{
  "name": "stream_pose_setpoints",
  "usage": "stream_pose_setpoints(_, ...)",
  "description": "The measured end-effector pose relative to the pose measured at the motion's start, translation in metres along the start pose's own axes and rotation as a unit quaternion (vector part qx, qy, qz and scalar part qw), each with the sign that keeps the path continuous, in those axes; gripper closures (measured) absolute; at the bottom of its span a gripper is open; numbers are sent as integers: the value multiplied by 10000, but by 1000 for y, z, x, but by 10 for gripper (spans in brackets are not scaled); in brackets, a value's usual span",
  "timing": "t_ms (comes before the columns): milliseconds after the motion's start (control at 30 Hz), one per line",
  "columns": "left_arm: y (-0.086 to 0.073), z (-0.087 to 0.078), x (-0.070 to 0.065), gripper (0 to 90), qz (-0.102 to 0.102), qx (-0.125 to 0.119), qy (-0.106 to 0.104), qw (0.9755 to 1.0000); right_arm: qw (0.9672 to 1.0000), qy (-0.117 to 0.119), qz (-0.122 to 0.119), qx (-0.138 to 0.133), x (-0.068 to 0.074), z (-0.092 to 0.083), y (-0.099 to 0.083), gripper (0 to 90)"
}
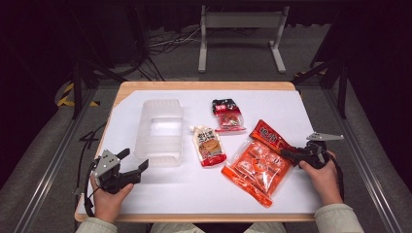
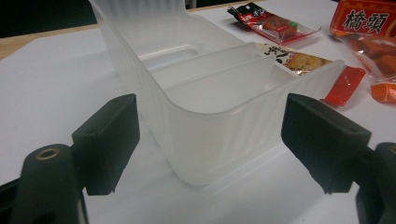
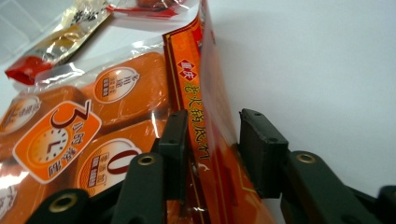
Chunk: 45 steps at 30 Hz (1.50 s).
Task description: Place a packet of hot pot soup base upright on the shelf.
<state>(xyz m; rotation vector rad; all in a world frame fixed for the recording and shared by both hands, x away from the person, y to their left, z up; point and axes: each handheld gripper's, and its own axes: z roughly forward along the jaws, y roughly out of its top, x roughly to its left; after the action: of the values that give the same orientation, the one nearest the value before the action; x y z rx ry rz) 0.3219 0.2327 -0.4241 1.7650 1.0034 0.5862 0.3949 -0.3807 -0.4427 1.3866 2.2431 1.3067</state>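
A clear ribbed plastic container (image 1: 160, 131) lies left of centre on the white sheet. My left gripper (image 1: 136, 158) is open just before the container's near end (image 2: 210, 84), one jaw at each side, with neither pad touching the wall. A large orange snack bag (image 1: 260, 165) lies at the right. My right gripper (image 1: 286, 154) reaches it from the right. In the right gripper view the bag's raised edge (image 3: 210, 93) stands between the two jaws of my right gripper (image 3: 210, 144). The jaws are still apart, and a narrow gap shows at the right pad (image 3: 257, 144).
A beige and red pouch (image 1: 209, 145) lies between the container and the orange bag. A small red and black pack (image 1: 227, 115) sits farther back. The white sheet (image 1: 184, 189) covers a wooden table. A metal stand (image 1: 240, 29) and cables are on the floor beyond.
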Motion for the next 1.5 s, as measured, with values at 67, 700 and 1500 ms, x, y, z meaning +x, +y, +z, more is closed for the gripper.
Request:
stream_pose_setpoints(67,0,1,0,204,-1,11,16,10000,9999,-126,64,44,-1,0,0,753)
stream_pose_setpoints(700,-1,0,0,183,46,-60,-100,9999,9984,-570,23,-43,5,-12,8,900)
stream_pose_setpoints(1500,0,4,4,210,-453,-9,-234,9987,9949,45,-476,-891,53,-78,49,900)
